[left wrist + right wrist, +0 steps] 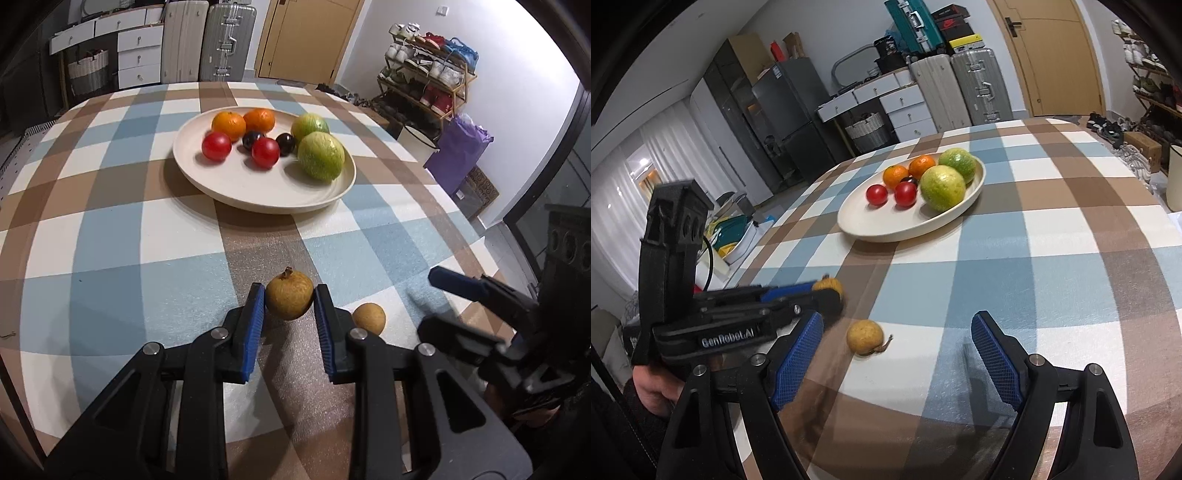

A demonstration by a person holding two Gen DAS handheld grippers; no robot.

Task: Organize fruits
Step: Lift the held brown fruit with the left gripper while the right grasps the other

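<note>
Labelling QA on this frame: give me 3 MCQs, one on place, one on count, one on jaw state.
1. Where is the loose brown fruit that lies outside the left gripper's jaws?
A. on the plate
B. on the tablecloth
C. on the floor

2. How many red fruits are on the plate?
A. one
B. two
C. four

3. How do the right gripper's jaws stand?
A. shut on an orange
B. open, holding nothing
C. shut empty

Key: 1 B, it rests on the checked tablecloth short of the plate; 2 B, two red fruits show; 3 B, the blue pads stand wide apart over bare cloth.
</note>
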